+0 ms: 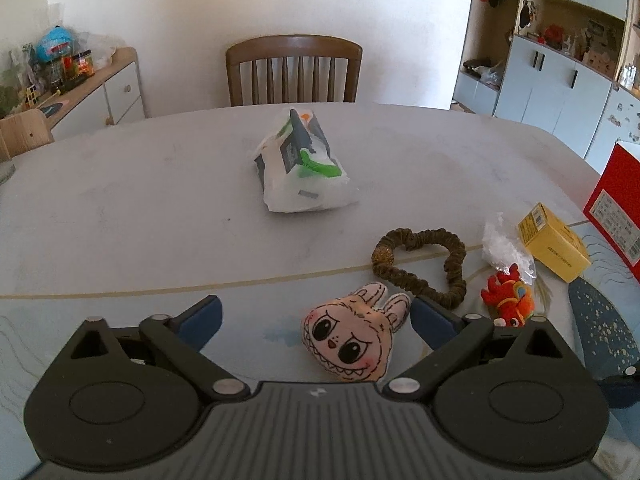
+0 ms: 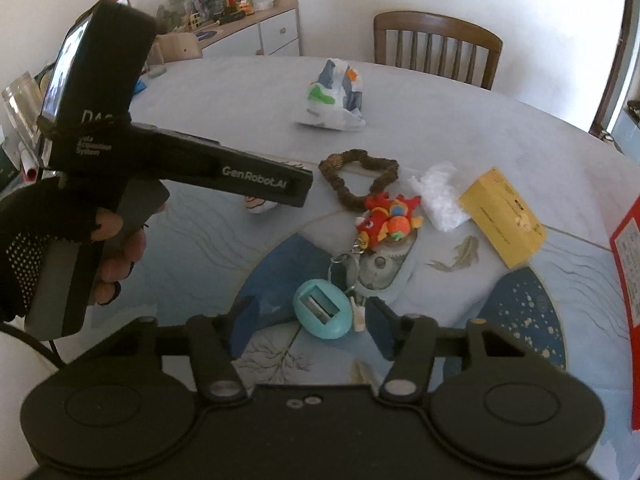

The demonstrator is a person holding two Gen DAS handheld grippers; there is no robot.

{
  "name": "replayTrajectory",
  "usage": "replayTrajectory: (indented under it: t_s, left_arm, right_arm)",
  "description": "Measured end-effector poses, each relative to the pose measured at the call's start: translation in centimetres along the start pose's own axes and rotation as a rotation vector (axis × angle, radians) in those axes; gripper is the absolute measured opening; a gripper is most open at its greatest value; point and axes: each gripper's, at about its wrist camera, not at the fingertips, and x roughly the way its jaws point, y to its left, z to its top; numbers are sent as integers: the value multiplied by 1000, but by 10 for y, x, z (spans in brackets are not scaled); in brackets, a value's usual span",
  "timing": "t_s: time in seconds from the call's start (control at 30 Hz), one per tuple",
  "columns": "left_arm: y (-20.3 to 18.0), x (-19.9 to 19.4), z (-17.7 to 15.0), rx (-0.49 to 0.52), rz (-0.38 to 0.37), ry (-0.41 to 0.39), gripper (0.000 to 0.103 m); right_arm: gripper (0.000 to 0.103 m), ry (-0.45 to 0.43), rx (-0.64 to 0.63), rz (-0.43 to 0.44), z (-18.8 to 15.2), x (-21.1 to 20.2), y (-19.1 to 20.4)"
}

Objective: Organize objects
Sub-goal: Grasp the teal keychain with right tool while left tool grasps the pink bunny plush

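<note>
Blue-padded left gripper (image 1: 316, 320) is sitting at the bottom of the left wrist view, jaws spread wide and gripping nothing. Pink plush face (image 1: 354, 336) with rabbit ears is lying on the desk (image 1: 140, 208) between the fingers, closer to the right-hand finger (image 1: 434, 320); pads are not pressing on it.

Right gripper (image 2: 310, 320) is at the bottom of the right wrist view, jaws partly closed around a teal egg-shaped sharpener (image 2: 322, 312). Both pads are standing clear of it, gaps on each side, so nothing is clamped. Sharpener is lying on the blue printed patch of the desk, just below centre of frame.

Red plush fish keychain (image 2: 386, 218) is lying above the sharpener, near frame centre, its metal ring (image 2: 344, 266) trailing down toward the sharpener. Brown hair scrunchie (image 2: 360, 178) is sitting just above the fish, touching it. Crumpled clear wrapper (image 2: 438, 194) is lying right of the fish, with a yellow box (image 2: 502, 216) beside it further right. Red box (image 2: 626, 280) is cut by the right edge.

White plastic bag (image 2: 338, 98) with green and grey contents is lying well apart, in the upper centre, near the wooden chair (image 2: 438, 46).

Gloved hand (image 2: 48, 240) is holding the left gripper's handle at the left of the right wrist view; that gripper's tip is hiding most of the plush face there.
</note>
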Motion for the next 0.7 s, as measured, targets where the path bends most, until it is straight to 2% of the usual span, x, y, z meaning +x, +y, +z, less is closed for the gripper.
replayTrajectory:
  t_s: [0.13, 0.27, 0.5, 0.7]
  left_arm:
    - [0, 1, -2, 0, -12, 1, 89]
    - [0, 3, -3, -7, -26, 12, 70]
    - [-3, 1, -3, 8, -27, 13, 49]
    - [-8, -2, -2, 34, -1, 25, 47]
  right_arm:
    - [52, 1, -20, -17, 1, 4, 3]
    - [47, 4, -48, -46, 3, 7, 6]
    - [34, 8, -113, -102, 3, 10, 14]
    - [30, 6, -106, -91, 4, 9, 14]
